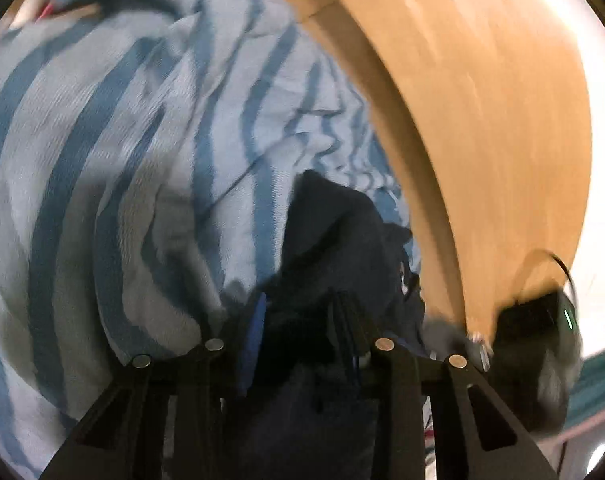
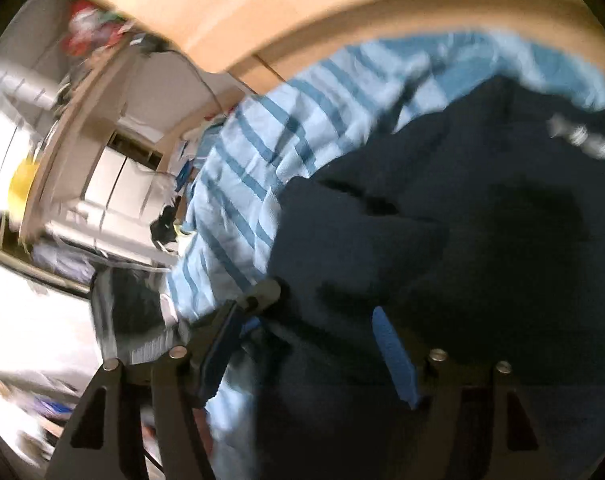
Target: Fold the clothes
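A dark navy garment (image 2: pixel 442 240) lies bunched on a light blue striped cloth (image 1: pixel 142 140), which spreads in wrinkled folds over most of the surface below. In the left wrist view a wad of the navy fabric (image 1: pixel 334 240) sits between the blue pads of the left gripper (image 1: pixel 302 332); the jaws stand partly apart with the cloth filling the gap, and through the blur I cannot tell whether the pads press on it. In the right wrist view the right gripper (image 2: pixel 314 344) is spread wide, its blue pads (image 2: pixel 394 356) well apart, hanging over the navy garment near the edge where it meets the striped cloth; nothing is pinched.

A curved wooden board (image 1: pixel 482 100) rises just beside the striped cloth. Near its lower end a blurred black device (image 1: pixel 542 344) with a small green light trails a thin cable. Off to the left in the right wrist view are white cabinets (image 2: pixel 114 184), a red bundle (image 2: pixel 86 28) higher up and something yellow (image 2: pixel 22 184), all smeared by motion.
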`<state>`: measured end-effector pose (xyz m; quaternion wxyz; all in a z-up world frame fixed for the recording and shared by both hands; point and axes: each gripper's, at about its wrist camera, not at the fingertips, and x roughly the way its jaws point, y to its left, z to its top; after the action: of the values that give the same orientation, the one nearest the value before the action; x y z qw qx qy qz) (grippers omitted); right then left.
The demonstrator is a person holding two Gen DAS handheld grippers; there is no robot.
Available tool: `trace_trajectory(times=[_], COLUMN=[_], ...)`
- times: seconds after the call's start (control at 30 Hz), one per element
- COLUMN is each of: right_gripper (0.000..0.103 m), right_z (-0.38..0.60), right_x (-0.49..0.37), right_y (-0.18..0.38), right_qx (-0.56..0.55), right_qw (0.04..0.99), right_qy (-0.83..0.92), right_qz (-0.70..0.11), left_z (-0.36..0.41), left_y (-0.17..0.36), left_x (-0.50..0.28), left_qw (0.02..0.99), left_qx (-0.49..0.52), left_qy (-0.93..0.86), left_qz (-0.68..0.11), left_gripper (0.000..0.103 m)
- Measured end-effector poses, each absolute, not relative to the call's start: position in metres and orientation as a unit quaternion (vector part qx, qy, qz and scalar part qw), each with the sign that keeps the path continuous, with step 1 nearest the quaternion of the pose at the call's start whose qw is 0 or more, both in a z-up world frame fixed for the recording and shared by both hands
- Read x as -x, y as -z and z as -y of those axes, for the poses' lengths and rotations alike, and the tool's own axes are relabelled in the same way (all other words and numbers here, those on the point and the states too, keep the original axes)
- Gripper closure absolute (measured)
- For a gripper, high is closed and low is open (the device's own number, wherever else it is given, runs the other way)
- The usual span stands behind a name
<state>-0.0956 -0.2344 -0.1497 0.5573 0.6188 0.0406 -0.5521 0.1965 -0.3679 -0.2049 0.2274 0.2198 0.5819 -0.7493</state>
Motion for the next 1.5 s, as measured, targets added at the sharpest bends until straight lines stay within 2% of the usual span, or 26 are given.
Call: trace_trajectory(times=[0.07, 0.1, 0.17, 0.2, 0.23, 0.27, 0.3, 0.37, 0.43, 0.5, 0.53, 0.57, 0.67, 0.8, 0.83, 0.97, 1.0, 1.07, 1.1, 1.13, 1.17, 1.23, 1.3, 1.37, 1.43, 1.5], right_gripper=[0.035, 0.035, 0.039, 0.039, 0.041, 0.041, 0.041, 0.041, 0.041, 0.057, 0.081, 0.090, 0.095, 0.096, 0.096, 0.096, 0.096, 0.086, 0.081, 0.059, 0.046, 0.045, 0.046, 0.085, 0.094, 0.094], right_z=[0.241, 0.244, 0.249, 0.252, 0.255, 0.259, 0.264, 0.282, 0.307, 0.323, 0.329, 0.336, 0.347, 0.346, 0.345, 0.334, 0.330, 0.324, 0.322, 0.322, 0.323, 0.329, 0.334, 0.335, 0.330, 0.316], right_x=[0.101, 0.101, 0.097, 0.094, 0.093, 0.093, 0.093, 0.088, 0.081, 0.074, 0.071, 0.068, 0.067, 0.074, 0.075, 0.079, 0.080, 0.077, 0.077, 0.074, 0.071, 0.064, 0.058, 0.061, 0.070, 0.094], right_y=[0.158, 0.159, 0.151, 0.147, 0.143, 0.140, 0.140, 0.142, 0.157, 0.166, 0.168, 0.171, 0.172, 0.166, 0.168, 0.168, 0.166, 0.156, 0.151, 0.146, 0.144, 0.147, 0.160, 0.168, 0.170, 0.165], right_qx=[-0.654, -0.656, -0.641, -0.632, -0.628, -0.627, -0.629, -0.635, -0.658, -0.658, -0.652, -0.645, -0.634, -0.633, -0.634, -0.637, -0.637, -0.632, -0.628, -0.624, -0.622, -0.626, -0.638, -0.639, -0.637, -0.652], right_qw=[0.536, 0.534, 0.542, 0.547, 0.548, 0.549, 0.551, 0.550, 0.512, 0.489, 0.484, 0.479, 0.476, 0.487, 0.487, 0.493, 0.495, 0.496, 0.493, 0.495, 0.497, 0.488, 0.482, 0.482, 0.486, 0.493], right_qy=[0.533, 0.533, 0.543, 0.549, 0.553, 0.553, 0.549, 0.542, 0.545, 0.559, 0.567, 0.576, 0.589, 0.588, 0.588, 0.587, 0.586, 0.589, 0.593, 0.594, 0.591, 0.587, 0.569, 0.571, 0.578, 0.572], right_qz=[0.002, 0.011, 0.007, 0.002, -0.001, 0.000, -0.001, -0.027, -0.085, -0.128, -0.139, -0.151, -0.157, -0.125, -0.122, -0.084, -0.077, -0.088, -0.102, -0.116, -0.129, -0.162, -0.192, -0.184, -0.153, -0.069], left_z=[0.372, 0.374, 0.377, 0.378, 0.378, 0.377, 0.376, 0.376, 0.373, 0.371, 0.369, 0.367, 0.360, 0.344, 0.339, 0.332, 0.335, 0.343, 0.347, 0.351, 0.355, 0.359, 0.354, 0.341, 0.322, 0.308], left_y=[0.200, 0.197, 0.195, 0.196, 0.199, 0.203, 0.207, 0.215, 0.216, 0.216, 0.215, 0.215, 0.218, 0.220, 0.222, 0.204, 0.195, 0.182, 0.178, 0.176, 0.176, 0.176, 0.183, 0.185, 0.178, 0.174], left_x=[-0.199, -0.198, -0.190, -0.184, -0.177, -0.172, -0.168, -0.162, -0.166, -0.168, -0.173, -0.178, -0.196, -0.217, -0.219, -0.239, -0.245, -0.248, -0.245, -0.238, -0.227, -0.207, -0.198, -0.195, -0.197, -0.197], left_qw=[0.220, 0.218, 0.206, 0.196, 0.182, 0.172, 0.173, 0.170, 0.163, 0.161, 0.169, 0.173, 0.172, 0.138, 0.129, 0.166, 0.179, 0.192, 0.195, 0.196, 0.194, 0.183, 0.163, 0.158, 0.170, 0.190], left_qx=[-0.226, -0.230, -0.245, -0.258, -0.276, -0.292, -0.303, -0.311, -0.310, -0.314, -0.320, -0.321, -0.318, -0.323, -0.336, -0.324, -0.301, -0.284, -0.290, -0.298, -0.308, -0.341, -0.372, -0.398, -0.408, -0.403], left_qy=[0.756, 0.766, 0.785, 0.792, 0.796, 0.798, 0.796, 0.797, 0.795, 0.790, 0.786, 0.783, 0.772, 0.755, 0.750, 0.775, 0.787, 0.803, 0.807, 0.812, 0.817, 0.820, 0.818, 0.819, 0.836, 0.849], left_qz=[-0.573, -0.559, -0.531, -0.518, -0.508, -0.499, -0.494, -0.489, -0.495, -0.501, -0.501, -0.504, -0.523, -0.553, -0.555, -0.517, -0.509, -0.487, -0.477, -0.463, -0.448, -0.421, -0.407, -0.382, -0.325, -0.285], left_gripper=[0.049, 0.038, 0.037, 0.041, 0.064, 0.074, 0.079, 0.081, 0.084, 0.090, 0.091, 0.092, 0.092, 0.093, 0.097, 0.097, 0.096, 0.072, 0.045, 0.034, 0.034, 0.034, 0.034, 0.034, 0.034, 0.034])
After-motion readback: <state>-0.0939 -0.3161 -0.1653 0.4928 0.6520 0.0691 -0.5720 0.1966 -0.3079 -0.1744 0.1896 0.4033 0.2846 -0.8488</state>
